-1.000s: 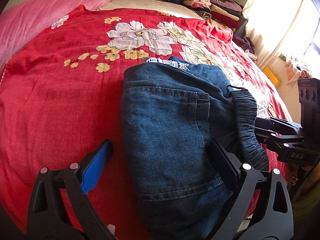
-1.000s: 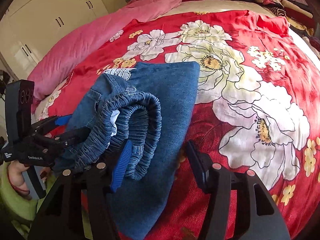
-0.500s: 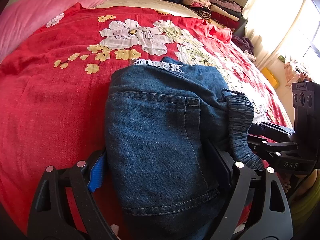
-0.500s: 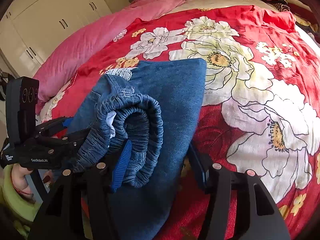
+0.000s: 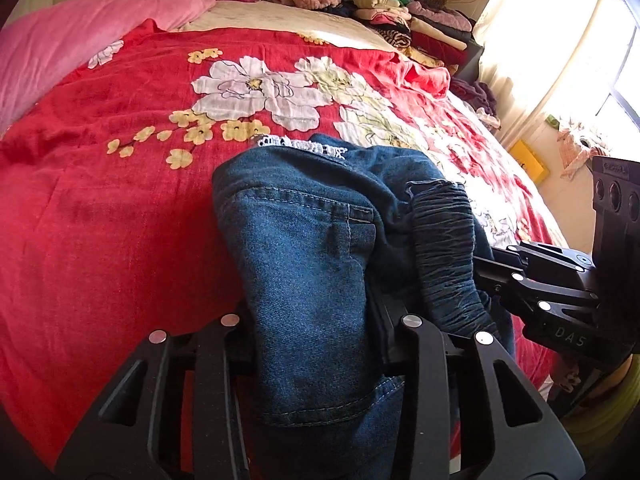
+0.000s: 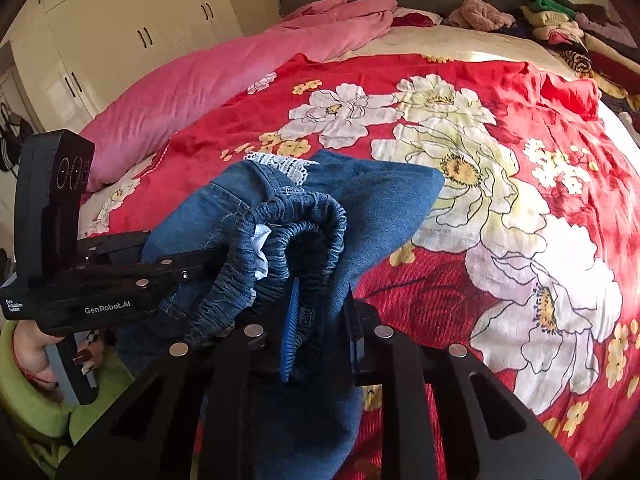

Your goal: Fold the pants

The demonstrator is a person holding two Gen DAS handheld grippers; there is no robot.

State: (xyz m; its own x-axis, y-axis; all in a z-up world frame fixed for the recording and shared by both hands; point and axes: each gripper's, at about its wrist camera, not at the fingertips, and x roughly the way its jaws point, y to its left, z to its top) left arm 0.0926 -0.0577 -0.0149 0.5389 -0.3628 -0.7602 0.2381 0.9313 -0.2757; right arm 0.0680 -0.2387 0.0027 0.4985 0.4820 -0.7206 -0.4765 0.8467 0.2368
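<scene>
Blue denim pants (image 5: 308, 248) with an elastic waistband (image 5: 444, 240) and white lace hem trim (image 5: 300, 145) lie folded at the near edge of the red flowered bedspread (image 5: 100, 208). My left gripper (image 5: 316, 344) is shut on the pocket side of the bundle. My right gripper (image 6: 320, 320) is shut on the pants (image 6: 372, 200) just below the bunched waistband (image 6: 296, 236). Each gripper shows in the other's view: the right one (image 5: 532, 280) at right, the left one (image 6: 132, 276) at left, pinching the denim.
A pink blanket (image 6: 208, 80) lies along the bed's left side. Stacks of folded clothes (image 5: 404, 16) sit at the far right corner. White wardrobes (image 6: 100, 40) stand at left, a bright window (image 5: 600, 60) at right.
Both grippers have closed from open onto the pants, the left on the pocket side, the right below the waistband. The bundle is now bunched narrower.
</scene>
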